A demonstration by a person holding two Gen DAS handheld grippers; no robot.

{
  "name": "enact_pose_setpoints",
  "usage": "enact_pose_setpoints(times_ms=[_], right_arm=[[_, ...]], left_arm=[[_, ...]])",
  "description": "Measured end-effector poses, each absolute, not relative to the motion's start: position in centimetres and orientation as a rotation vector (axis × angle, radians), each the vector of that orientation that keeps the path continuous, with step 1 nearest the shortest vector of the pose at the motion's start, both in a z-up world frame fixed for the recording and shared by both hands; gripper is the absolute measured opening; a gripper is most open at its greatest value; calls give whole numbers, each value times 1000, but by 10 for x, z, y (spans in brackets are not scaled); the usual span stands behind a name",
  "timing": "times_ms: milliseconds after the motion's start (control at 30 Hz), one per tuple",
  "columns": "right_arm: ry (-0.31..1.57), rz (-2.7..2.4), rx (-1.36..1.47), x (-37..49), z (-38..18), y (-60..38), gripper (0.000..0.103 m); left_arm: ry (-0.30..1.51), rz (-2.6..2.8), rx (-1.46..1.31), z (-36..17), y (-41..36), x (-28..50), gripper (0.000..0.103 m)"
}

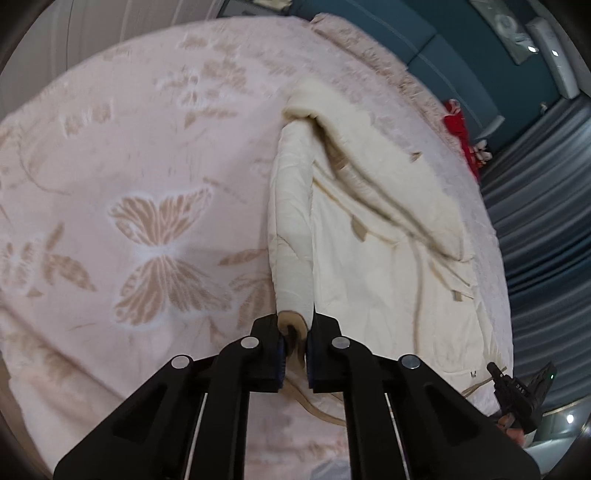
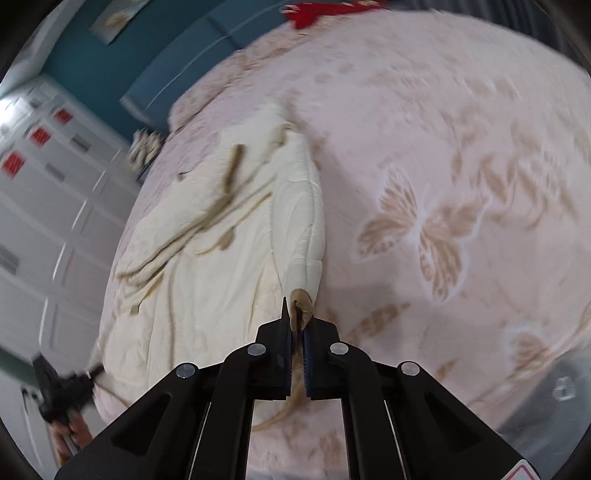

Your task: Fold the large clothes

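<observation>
Left wrist view: the left gripper (image 1: 294,338) has its jaws clenched on the tan cuff of a cream coat (image 1: 373,236). The coat lies on a pink bed (image 1: 122,155) printed with butterflies. Its long axis runs away from the camera, and the held sleeve lies along its left edge, stretched straight back toward the jaws. A tan belt (image 1: 419,291) trails over the coat. The other gripper shows at the lower right edge.

Right wrist view: the right gripper (image 2: 296,338) has its jaws clamped on a tan cuff of the same coat (image 2: 207,240). The sleeve stretches away along the coat's right edge. A red cloth (image 2: 317,11) lies at the far end of the bed (image 2: 424,129).
</observation>
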State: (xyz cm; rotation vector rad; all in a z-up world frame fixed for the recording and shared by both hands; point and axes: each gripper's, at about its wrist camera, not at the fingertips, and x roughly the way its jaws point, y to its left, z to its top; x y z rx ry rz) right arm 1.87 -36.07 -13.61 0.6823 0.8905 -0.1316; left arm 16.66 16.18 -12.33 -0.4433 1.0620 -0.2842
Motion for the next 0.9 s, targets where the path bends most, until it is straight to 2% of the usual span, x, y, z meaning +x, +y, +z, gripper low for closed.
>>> enact_pose_setpoints(times_ms=[233,400,533,667,900], right_arm=[[1104,-24,402,-38,-84,-340,4],[1252,50,369,-117,-55,-322,4],[1243,64,414,-155,-33,-308,4],[1132,42,419,-138,-12,-318,4],[952,2,453,-43,-11,-350,4]], left_arm=[[1090,-351,-315,-78,179,96,6],[1155,-371,-336,-48,209,7,6],[1104,-339,-393,-21,219,-33,6],[1012,-331,-399,-1,217,-10,5],[877,-296,-256,7,173,78,5]])
